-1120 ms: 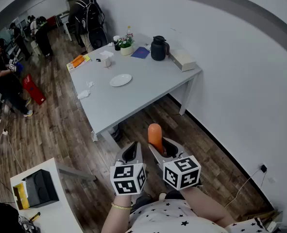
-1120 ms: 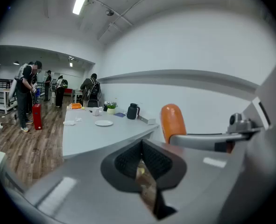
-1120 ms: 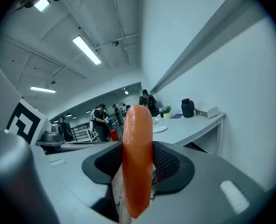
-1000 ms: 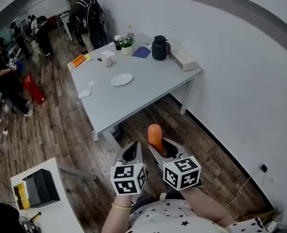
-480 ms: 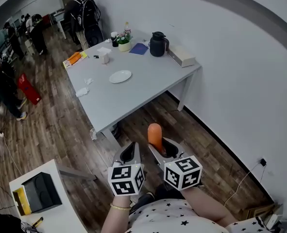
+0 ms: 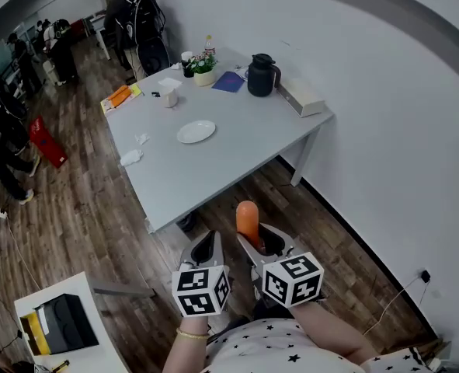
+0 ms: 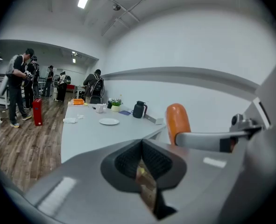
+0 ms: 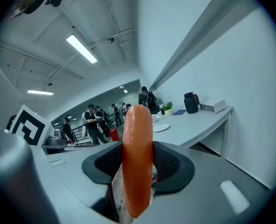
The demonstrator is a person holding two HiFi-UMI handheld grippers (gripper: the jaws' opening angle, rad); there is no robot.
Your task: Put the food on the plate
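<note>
With the orange food (image 6: pixel 247 217) pinched upright in our right hand-held gripper (image 6: pixel 250 238) at lower centre, our left hand-held gripper (image 6: pixel 206 245) closed and empty, and the plate (image 6: pixel 196 132) well apart at upper centre, we feared that narrow grip letting it slip out in transit.

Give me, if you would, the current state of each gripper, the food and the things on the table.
right gripper: shut on the orange food piece.
left gripper: shut, nothing between its jaws.
orange food piece: held upright over the floor, not yet on the plate.
plate: empty, lying flat on the grey table.
black jug: standing upright at the table's far end.
</note>
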